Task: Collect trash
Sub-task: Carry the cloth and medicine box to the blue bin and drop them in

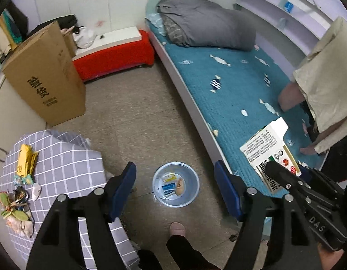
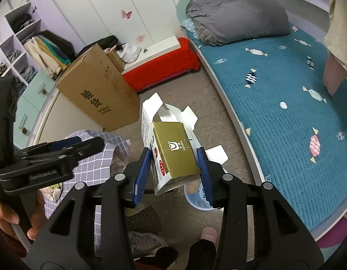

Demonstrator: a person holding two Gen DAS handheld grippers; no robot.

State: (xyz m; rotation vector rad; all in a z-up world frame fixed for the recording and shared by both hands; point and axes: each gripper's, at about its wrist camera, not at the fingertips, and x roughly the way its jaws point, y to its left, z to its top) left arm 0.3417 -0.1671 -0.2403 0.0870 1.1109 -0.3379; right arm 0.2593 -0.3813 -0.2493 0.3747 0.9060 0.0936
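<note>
Above the bin (image 1: 175,184), the left gripper (image 1: 175,189) fingers stand wide, empty; the right gripper (image 2: 173,171) fingers clamp two boxes (image 2: 173,150).

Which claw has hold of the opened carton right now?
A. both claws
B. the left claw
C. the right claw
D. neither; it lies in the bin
C: the right claw has its blue pads pressed on the carton, while the left claw stands open and empty above the bin.
</note>
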